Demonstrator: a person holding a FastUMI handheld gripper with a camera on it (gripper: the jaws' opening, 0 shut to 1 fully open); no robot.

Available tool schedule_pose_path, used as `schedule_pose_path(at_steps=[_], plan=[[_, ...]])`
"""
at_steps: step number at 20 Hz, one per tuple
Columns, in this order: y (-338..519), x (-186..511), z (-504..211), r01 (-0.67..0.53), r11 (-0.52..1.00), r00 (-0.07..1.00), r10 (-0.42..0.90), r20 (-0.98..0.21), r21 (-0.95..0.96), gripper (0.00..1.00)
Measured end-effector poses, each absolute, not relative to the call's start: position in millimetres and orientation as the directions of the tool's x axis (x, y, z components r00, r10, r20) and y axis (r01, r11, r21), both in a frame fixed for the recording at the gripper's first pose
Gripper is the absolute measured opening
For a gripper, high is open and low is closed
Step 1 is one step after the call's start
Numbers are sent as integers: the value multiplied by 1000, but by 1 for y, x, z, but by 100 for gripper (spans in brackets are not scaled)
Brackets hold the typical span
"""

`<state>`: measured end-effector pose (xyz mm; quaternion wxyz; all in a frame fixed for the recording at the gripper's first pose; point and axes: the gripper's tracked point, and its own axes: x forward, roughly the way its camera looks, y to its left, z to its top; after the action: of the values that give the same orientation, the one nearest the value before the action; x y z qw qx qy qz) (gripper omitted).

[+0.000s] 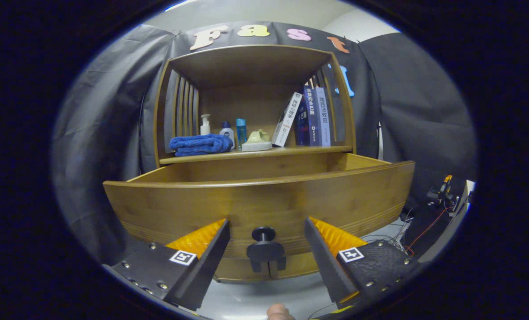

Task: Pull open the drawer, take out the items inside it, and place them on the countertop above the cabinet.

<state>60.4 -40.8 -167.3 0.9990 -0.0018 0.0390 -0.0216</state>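
Your gripper (266, 242) is spread wide, fingers apart and touching nothing. The drawer (264, 200) is pulled out toward you; its wooden front spans the space just ahead of the fingers. The dark knob (264, 246) on that front sits between your two fingers, roughly centred in the gap, with clear space on both sides. Neither finger touches it.

You can't see into the drawer from this angle. The front panel blocks the interior, so the contents can't be told.

Above and behind the drawer is the countertop (291, 152), with an open wooden shelf unit (251, 58) rising over it. What's on it:
- folded blue towel (200, 144) at the left
- white pump bottle (205, 125) behind the towel
- a small dark-capped bottle (226, 131) and a blue bottle (241, 131) beside it
- pale green object on a base (257, 140) in the middle, kind unclear
- books (311, 116) on the right, one leaning against the others

A fingertip (278, 312) shows below, between your gripper's fingers. Cables and some gear (442, 195) lie off to the right of the cabinet.
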Motion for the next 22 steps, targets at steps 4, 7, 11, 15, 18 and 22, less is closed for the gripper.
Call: schedule_pose_path(at_steps=[4, 7, 11, 15, 18, 22], plan=[[-37, 66, -164, 14, 1000, 1000, -14, -22, -19, 98], [-40, 76, -162, -4, 1000, 1000, 3, -14, -10, 98], [-38, 100, -160, -4, 1000, 1000, 3, -18, -22, 98], [-32, 127, -157, 16, 997, 999, -20, -46, -73, 99], [-33, 147, -153, 6, 999, 998, -9, -69, -53, 99], [-28, 168, -153, 7, 999, 996, -12, -92, -49, 99]])
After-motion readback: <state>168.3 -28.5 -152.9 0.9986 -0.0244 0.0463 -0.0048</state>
